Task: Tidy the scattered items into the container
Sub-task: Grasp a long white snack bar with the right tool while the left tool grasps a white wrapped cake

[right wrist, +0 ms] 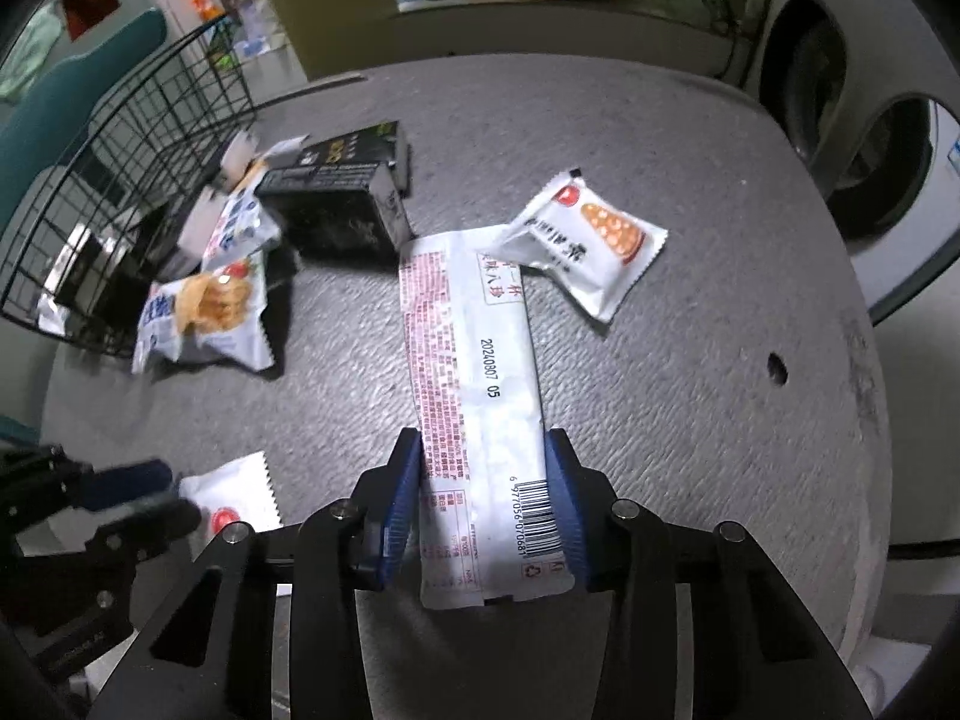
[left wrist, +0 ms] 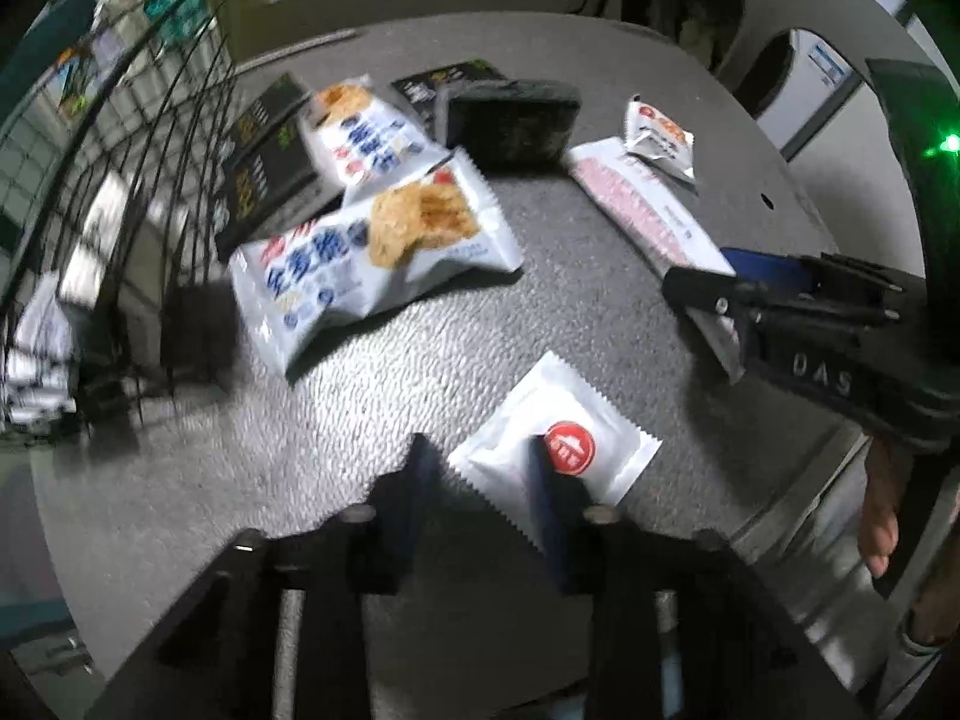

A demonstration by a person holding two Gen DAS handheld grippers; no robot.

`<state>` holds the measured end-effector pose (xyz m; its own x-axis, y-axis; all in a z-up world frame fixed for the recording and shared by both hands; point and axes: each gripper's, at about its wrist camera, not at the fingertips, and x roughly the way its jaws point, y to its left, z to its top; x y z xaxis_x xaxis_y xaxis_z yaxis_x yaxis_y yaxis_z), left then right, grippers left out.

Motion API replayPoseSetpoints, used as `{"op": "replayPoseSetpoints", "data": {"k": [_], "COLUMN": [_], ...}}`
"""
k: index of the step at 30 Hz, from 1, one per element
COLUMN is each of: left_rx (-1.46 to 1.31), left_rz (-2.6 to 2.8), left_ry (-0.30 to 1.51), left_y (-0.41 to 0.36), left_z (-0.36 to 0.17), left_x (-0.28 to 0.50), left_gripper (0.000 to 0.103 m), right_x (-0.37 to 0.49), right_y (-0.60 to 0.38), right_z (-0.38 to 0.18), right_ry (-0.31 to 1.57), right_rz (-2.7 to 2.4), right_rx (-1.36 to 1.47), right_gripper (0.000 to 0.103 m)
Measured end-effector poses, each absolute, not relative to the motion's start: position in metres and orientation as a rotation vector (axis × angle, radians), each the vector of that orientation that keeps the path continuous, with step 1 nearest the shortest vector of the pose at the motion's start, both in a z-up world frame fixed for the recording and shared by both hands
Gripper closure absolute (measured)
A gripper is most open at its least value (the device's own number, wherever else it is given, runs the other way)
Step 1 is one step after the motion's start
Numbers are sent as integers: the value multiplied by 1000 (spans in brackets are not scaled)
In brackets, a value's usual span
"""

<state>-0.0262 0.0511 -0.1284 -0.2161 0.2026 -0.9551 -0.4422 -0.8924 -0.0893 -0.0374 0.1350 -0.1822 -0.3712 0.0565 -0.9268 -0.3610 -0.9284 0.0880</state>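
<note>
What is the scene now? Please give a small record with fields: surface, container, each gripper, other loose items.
surface: round grey table
container: black wire basket, at the table's left edge
right gripper: fingers on both sides of the long white packet, at its barcode end
left gripper: open, over the small white sachet with a red circle
other loose items: two blue-and-white cracker packs, dark box, small snack packet overlapping the long packet's far end
</note>
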Motion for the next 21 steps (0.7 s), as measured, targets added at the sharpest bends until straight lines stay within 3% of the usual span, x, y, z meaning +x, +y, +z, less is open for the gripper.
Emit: {"op": "replayPoseSetpoints", "data": {"k": [2, 10, 11, 15, 17, 21], "left_rx": [-1584, -1514, -1507, -1504, -1503, -1488], "left_rz": [2142, 2044, 2045, 2045, 2033, 2066], "left_ry": [353, 521, 514, 500, 459, 436], "left_y": [60, 93, 93, 90, 85, 87], "left_z": [-128, -137, -136, -129, -122, -121], "left_x": [-21, -16, -16, -20, -20, -21], "left_gripper": [28, 29, 34, 76, 90, 95], "right_x": [-35, -30, -30, -29, -28, -27], "right_y": [133, 138, 138, 139, 138, 138], "right_z": [-182, -180, -179, -177, -176, -175], "right_ry": [420, 460, 458, 464, 466, 476], "right_rz": [2376, 2379, 2380, 2381, 2383, 2390], "right_rx": [-1592, -1594, -1590, -1589, -1586, -1581], "right_gripper": [61, 61, 61, 61, 61, 61]}}
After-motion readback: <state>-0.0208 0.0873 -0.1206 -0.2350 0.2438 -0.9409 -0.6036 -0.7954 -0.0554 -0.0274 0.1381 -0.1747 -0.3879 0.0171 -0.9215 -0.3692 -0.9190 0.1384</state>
